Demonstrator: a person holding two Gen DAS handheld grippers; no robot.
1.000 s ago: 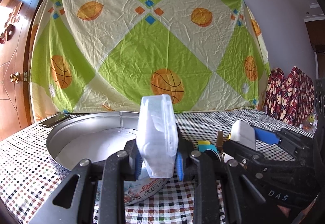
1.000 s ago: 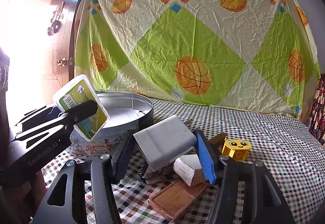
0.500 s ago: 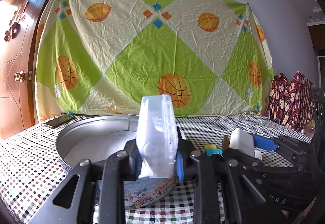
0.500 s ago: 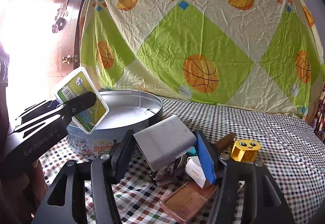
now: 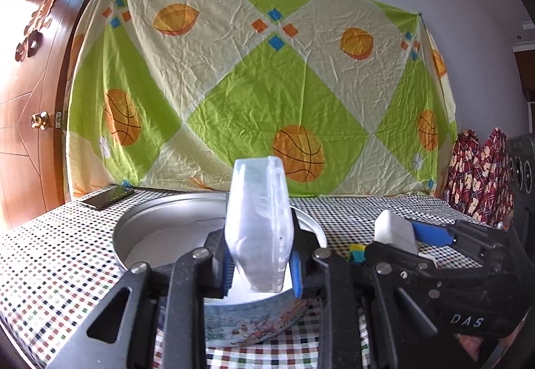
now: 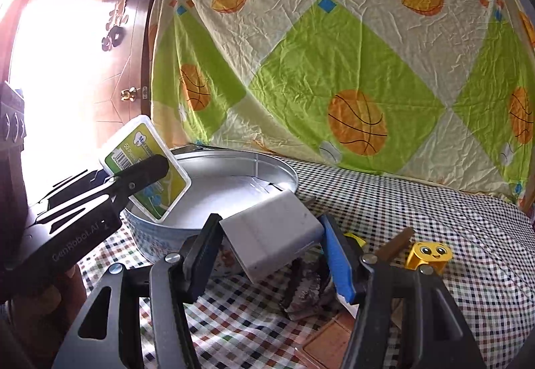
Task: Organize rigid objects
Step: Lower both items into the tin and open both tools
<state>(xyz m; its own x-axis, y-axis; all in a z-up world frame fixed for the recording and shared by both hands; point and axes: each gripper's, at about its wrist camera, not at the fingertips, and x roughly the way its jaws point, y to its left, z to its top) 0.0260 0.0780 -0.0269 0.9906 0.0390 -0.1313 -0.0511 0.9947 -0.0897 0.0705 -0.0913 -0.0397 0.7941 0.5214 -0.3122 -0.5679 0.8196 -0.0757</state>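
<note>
A: Since the left gripper [image 5: 260, 268] moved forward over the last second, the plastic box [image 5: 259, 228] now hangs right above the open tin [image 5: 140, 228], jaws pinching its flat sides.

B: Yeah, a second ago it was nearer the front wall. Looks ready to drop in. What about the other one?

A: Right gripper [image 6: 271, 252] has its jaws clamped on a white block [image 6: 271, 232], held over the clutter on the table [image 6: 434, 201], just beside the tin. It's crept closer too.

B: So two pieces are nearly sorted. The yellow toy [image 6: 429, 255] and the other stuff on the table are left.
</note>
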